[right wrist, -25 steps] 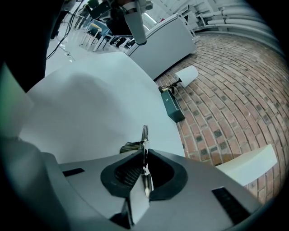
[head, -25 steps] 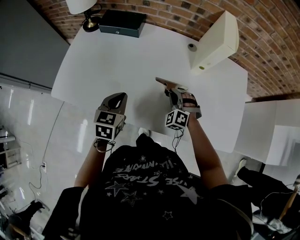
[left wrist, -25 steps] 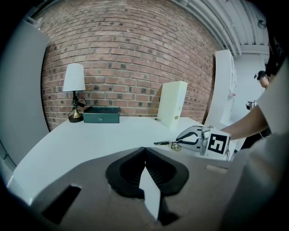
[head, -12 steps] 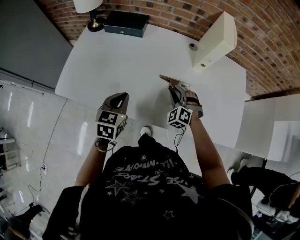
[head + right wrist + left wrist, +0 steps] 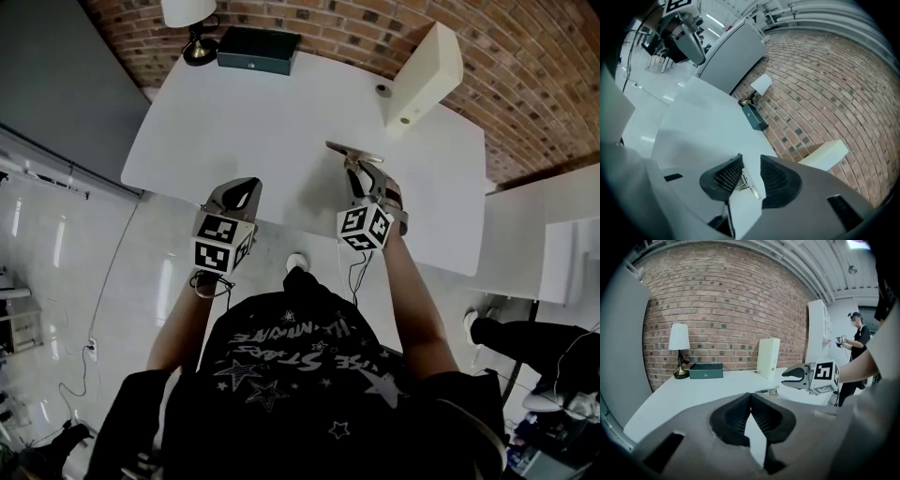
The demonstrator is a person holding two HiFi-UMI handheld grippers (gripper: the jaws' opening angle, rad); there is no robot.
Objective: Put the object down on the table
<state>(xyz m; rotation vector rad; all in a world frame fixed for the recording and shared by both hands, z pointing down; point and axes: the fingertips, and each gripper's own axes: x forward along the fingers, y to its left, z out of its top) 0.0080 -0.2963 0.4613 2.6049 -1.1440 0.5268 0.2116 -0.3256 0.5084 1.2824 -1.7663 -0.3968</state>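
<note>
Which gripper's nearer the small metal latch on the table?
Right gripper: the small metal latch lies between its closing jaws. Left gripper, shut, is off to the latch's left.

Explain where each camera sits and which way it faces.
Head view: on the person's head, facing down at the white table; shows forearms, left gripper, right gripper.
Left gripper view: on that gripper, facing the red brick wall; its shut jaws show.
Right gripper view: on that gripper, facing along the table; its closing jaws flank a small metal clip.
Shared: gripper views both show the white-shaded brass lamp and dark green box.
</note>
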